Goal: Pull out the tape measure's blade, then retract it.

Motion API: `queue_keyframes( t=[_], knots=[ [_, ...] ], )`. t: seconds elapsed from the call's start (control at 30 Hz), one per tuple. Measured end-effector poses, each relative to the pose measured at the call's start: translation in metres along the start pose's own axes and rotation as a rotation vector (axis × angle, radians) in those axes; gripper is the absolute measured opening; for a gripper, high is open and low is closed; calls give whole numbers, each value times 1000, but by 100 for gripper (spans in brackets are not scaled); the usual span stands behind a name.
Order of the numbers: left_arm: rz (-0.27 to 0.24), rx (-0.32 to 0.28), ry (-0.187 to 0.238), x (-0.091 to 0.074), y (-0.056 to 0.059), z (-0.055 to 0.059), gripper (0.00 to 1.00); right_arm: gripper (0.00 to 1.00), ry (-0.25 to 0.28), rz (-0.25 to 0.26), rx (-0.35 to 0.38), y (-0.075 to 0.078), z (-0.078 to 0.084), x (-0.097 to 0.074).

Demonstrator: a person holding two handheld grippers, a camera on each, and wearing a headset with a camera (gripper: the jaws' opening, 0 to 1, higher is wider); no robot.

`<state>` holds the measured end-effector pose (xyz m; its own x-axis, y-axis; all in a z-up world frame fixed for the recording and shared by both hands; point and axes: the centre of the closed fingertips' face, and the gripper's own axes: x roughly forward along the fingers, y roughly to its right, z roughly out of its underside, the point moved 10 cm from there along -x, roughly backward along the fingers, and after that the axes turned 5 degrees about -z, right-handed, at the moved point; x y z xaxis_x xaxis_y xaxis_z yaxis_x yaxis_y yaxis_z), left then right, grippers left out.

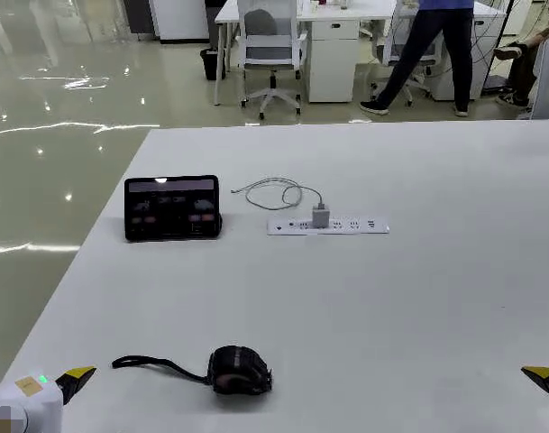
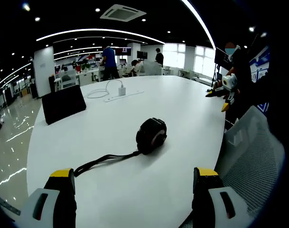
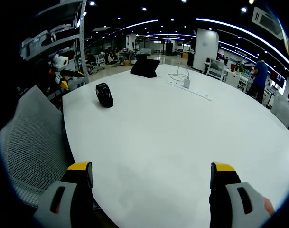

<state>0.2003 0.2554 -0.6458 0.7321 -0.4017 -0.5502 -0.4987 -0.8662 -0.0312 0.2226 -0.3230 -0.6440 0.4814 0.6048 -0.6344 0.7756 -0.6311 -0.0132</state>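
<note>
Gaping left hand-held gripper (empty) short of tape measure

Tape measure — before tablet

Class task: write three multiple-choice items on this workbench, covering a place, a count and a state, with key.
1. Where on the table does the tape measure lie? A near the front edge; B at the far edge; C dead centre.
2. How many chargers sit in the power strip? A none; B one; C three.
3. The jaws of the left gripper stand: A open, empty; B shut on the tape measure; C shut, empty.
Key: 1A, it lies by the person's edge; 2B, just one is plugged in; 3A, wide gap, nothing between.
</note>
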Motion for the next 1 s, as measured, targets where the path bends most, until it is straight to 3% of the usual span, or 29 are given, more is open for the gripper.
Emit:
queue_keyframes(
  t=[0.07, 0.17, 0.23, 0.3, 0.5, 0.53, 0.6, 0.67, 0.77, 0.87, 1.0],
  knots=[
    [2, 1, -12, -1, 1, -2, 100, 100, -2, -3, 1, 0, 0, 0],
    [9, 8, -70, 0, -1, -2, 100, 100, 11, -4, -13, 0, -3, 0],
    [19, 44, -40, 1, -2, -6, 100, 100, 22, -9, -12, 1, -6, 1],
    [37, 44, -37, 4, -3, -11, 100, 100, 69, -1, -27, 4, -10, 3],
    [111, 110, -20, 16, -3, -25, 100, 100, 54, -14, -39, 6, -13, 7],
    [127, 126, -24, 19, -2, -27, 100, 100, 59, -38, -47, 5, -14, 9],
    [157, 166, -43, 25, -2, -30, 100, 100, 70, -27, -75, 4, -16, 10],
    [167, 196, -41, 30, 0, -35, 100, 100, 55, -50, -58, 2, -18, 14],
    [202, 222, -39, 37, 3, -44, 99, 100, 68, -59, -97, -1, -23, 19],
    [218, 266, -69, 47, 4, -50, 99, 100, 55, -83, -93, 0, -24, 23],
    [251, 317, -109, 58, 9, -58, 95, 100, 41, -112, -162, 1, -27, 31]
  ],
)
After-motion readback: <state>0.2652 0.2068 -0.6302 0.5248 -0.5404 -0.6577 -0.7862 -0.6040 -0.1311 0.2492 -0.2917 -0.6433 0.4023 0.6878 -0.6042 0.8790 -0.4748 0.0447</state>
